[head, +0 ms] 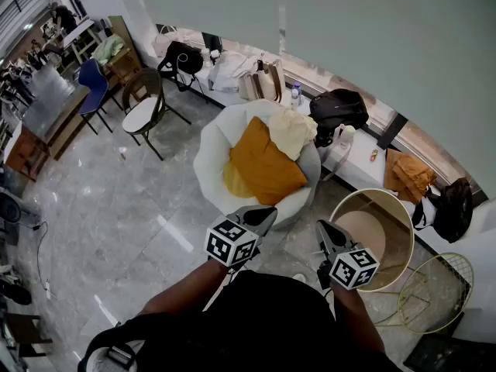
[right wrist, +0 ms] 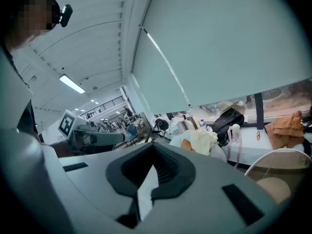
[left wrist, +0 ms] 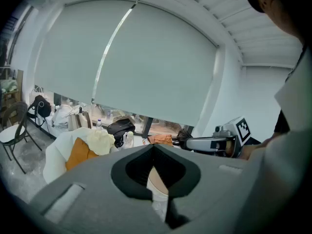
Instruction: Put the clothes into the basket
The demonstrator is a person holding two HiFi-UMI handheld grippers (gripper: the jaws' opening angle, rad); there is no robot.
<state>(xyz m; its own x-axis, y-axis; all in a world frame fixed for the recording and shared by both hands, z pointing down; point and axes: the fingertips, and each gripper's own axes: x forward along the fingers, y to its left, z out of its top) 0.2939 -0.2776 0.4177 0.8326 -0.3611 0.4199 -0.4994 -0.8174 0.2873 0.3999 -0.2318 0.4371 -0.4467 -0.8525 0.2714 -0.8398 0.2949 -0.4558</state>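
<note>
An orange garment (head: 260, 165) and a cream garment (head: 291, 130) lie in a white round chair (head: 208, 149) ahead of me. A beige round basket (head: 404, 217) stands on the floor to the chair's right. My left gripper (head: 266, 213) is shut and empty, held just short of the chair's near edge. My right gripper (head: 322, 228) is shut and empty too, beside the basket's left rim. In the left gripper view the orange garment (left wrist: 78, 152) and cream garment (left wrist: 101, 141) lie beyond the closed jaws. The right gripper view shows the cream garment (right wrist: 202, 140) and the basket (right wrist: 273, 153).
A white ledge under the window holds a black bag (head: 339, 108), a bottle (head: 295, 94) and a brown cloth (head: 408, 177). A wire basket (head: 434, 289) sits at the lower right. A dark chair (head: 143, 107) and a blue chair (head: 94, 84) stand at the left.
</note>
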